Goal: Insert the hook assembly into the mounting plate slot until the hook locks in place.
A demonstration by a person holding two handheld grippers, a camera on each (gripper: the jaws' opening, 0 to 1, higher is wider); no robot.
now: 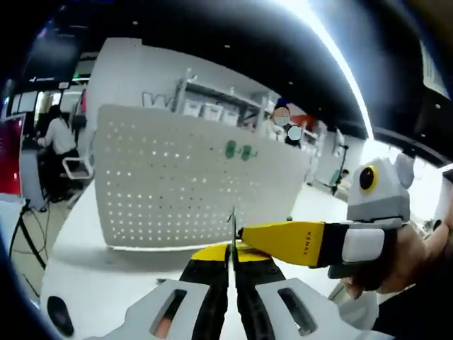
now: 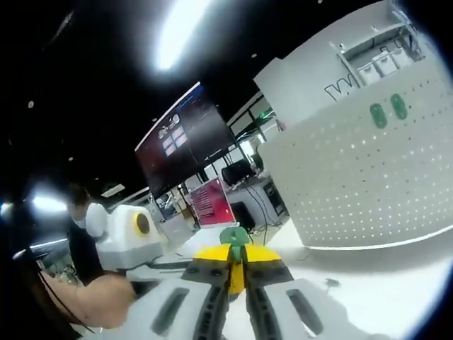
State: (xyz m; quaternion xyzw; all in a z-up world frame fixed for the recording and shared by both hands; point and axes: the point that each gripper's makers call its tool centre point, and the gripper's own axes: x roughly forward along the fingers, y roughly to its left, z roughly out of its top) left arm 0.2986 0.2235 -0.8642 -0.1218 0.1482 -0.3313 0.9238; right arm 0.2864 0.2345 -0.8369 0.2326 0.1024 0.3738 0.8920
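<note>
Standing upright on the white desk (image 1: 85, 234), well beyond both pairs of fingers, the white pegboard mounting plate (image 1: 177, 184) is seen as the largest thing in play; rows of small holes cover it, and two green pieces (image 1: 238, 150) are already seated near its upper edge. In the right gripper view the same plate (image 2: 368, 177) lies ahead and to the right of the fingers.

The left gripper (image 1: 231, 244) is seen with its fingers drawn together on a thin dark metal piece (image 1: 232, 227) that rises between the tips; whether this belongs to the hook assembly cannot be told. The right gripper (image 1: 283, 241) enters the left gripper view from the right, its yellow tip meeting the left fingers at that metal piece.

In the right gripper view, the right gripper's (image 2: 238, 265) fingers are closed narrowly on a small green hook piece (image 2: 236, 237), which stands just above the tips.

The hook is judged light and stiff, plastic with a thin metal shank, and likely to twist if pinched off-centre. A hold low on the green body is advised, so that the insertion end is left free. The plate is judged rigid but liable to tip or slide under a hard push.
</note>
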